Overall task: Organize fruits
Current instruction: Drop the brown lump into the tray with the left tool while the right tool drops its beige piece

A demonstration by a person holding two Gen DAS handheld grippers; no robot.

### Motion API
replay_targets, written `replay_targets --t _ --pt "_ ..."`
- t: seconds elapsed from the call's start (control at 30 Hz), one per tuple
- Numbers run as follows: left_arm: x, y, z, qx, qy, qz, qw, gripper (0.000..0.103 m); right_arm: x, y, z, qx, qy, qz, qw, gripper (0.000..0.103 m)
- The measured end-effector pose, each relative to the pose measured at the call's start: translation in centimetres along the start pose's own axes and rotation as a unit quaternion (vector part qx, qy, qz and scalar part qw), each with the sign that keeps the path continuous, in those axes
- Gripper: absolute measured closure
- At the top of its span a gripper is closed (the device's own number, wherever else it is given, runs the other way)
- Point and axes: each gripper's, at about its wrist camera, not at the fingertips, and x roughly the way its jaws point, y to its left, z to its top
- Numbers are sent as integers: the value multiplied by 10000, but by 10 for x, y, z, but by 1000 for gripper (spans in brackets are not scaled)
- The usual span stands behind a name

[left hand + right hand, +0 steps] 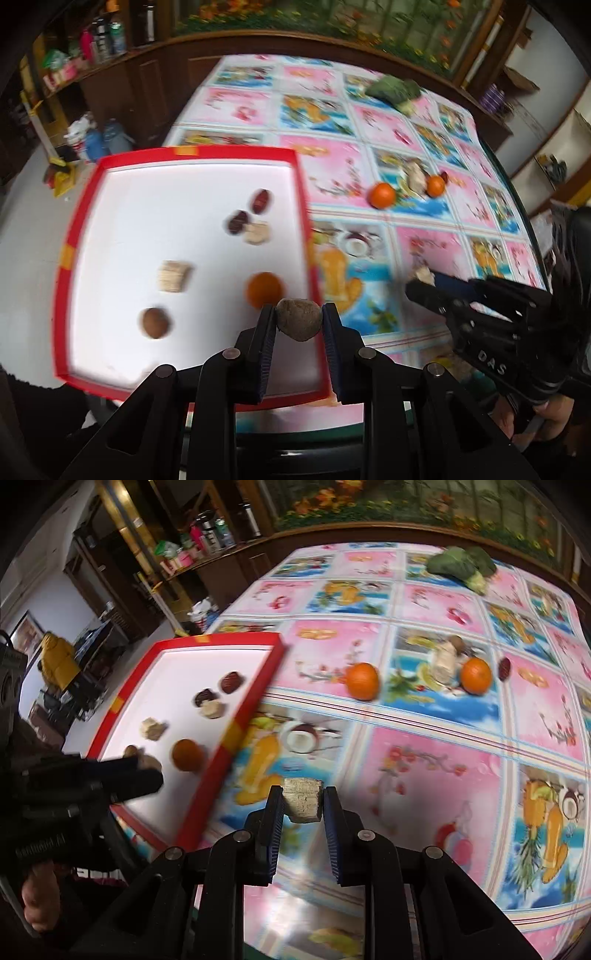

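Both tongs were clamped: left gripper (299,319) squeezed a hard, light brown nut (298,319) across its middle above the red tray (199,153), right gripper (303,799) pinched a crumbly beige chunk (303,799) over the tablecloth (424,775) rightward.

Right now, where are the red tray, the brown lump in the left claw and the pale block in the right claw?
red tray (192,152): left wrist view, on its far red rim.
brown lump (299,319): left wrist view, on its rounded front.
pale block (303,799): right wrist view, on its front face.
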Motion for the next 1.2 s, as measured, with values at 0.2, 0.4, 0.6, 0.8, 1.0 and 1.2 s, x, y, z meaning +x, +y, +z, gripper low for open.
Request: replay_targets --t 0.2,0.4,0.6,0.8,1.0,1.2 --pt "-7 37 0 -314 -10 68 9995 79 8 34 5 -328 69 119 9994 81" --pt "2 57 11 -486 19 37 9988 79 28 65 7 -606 284 367 9971 82" --pt "29 69 28 -522 133 -32 9985 79 47 90 6 -876 509 549 9933 82" --pt "48 78 46 -526 119 -85 9985 79 58 105 8 -1028 588 672 9907 84" --pt "72 84 59 -531 268 -114 9982 79 72 108 6 -1089 689 685 9893 84" --pt "91 82 60 -492 372 -90 9981 78 72 107 5 -1127 696 741 9884 84"
